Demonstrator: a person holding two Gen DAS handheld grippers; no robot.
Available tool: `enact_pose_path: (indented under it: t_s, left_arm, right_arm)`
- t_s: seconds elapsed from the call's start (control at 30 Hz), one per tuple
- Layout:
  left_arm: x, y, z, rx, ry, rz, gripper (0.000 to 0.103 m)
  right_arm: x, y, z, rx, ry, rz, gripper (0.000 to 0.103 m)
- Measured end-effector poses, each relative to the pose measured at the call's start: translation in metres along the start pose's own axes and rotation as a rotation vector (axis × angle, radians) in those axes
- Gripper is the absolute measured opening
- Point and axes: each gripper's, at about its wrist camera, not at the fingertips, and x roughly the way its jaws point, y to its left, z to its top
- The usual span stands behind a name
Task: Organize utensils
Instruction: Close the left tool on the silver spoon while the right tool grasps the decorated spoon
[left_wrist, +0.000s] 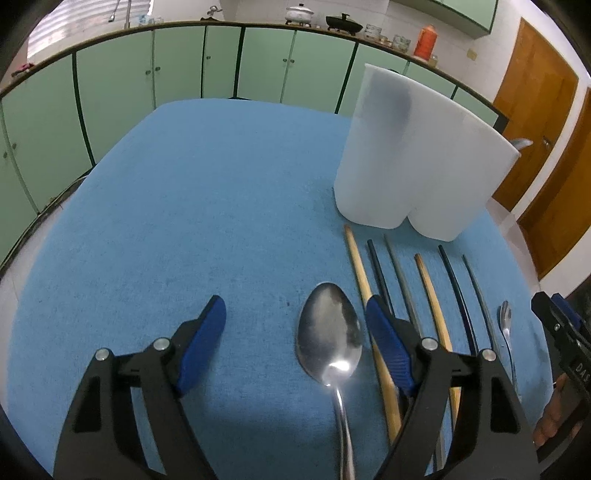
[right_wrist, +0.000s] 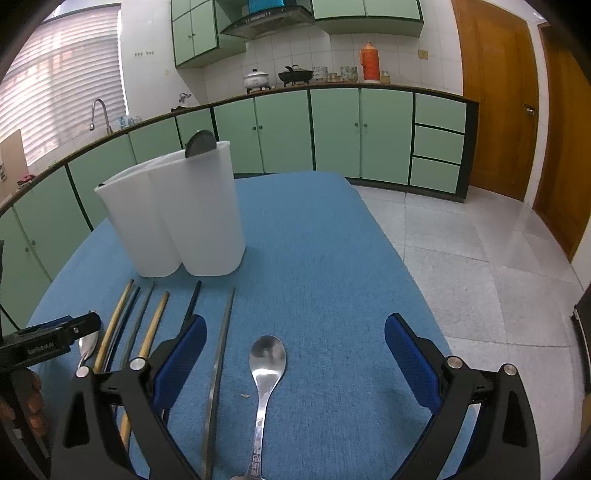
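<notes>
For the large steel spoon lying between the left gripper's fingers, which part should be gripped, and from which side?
Probably the narrow handle just behind the bowl of the large steel spoon, coming straight down from above. It lies flat, bowl up, on the blue tablecloth, so only its thin edges offer purchase. The open left gripper already straddles it; the light wooden chopstick lies close beside its right-hand finger.

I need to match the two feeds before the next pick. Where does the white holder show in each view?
Left wrist: the white holder stands upper right, behind the row of chopsticks.
Right wrist: it stands left of centre, again behind the chopsticks, with a dark utensil sticking out of it.
Shared landmark: the orange flask on the counter.
</notes>
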Motion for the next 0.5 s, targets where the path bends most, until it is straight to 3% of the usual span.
enact_pose_path:
  t_s: [0.03, 0.1, 0.4, 0.5]
  left_arm:
    - [0.0, -0.002, 0.001, 0.001, -0.001, 0.0, 0.075]
    - [0.0, -0.004, 0.001, 0.0, -0.003, -0.001, 0.062]
    - [-0.004, -0.015, -0.003, 0.016, -0.003, -0.057, 0.025]
    - [-0.004, -0.015, -0.005, 0.011, -0.004, -0.073, 0.015]
  right_arm:
    - [0.0, 0.0, 0.0, -0.001, 0.001, 0.0, 0.095]
    - [0.0, 0.001, -0.001, -0.004, 0.003, 0.003, 0.095]
    - [0.001, 0.009, -0.002, -0.071, 0.032, -0.012, 0.094]
    - [0.002, 0.017, -0.005, -0.117, 0.055, -0.003, 0.088]
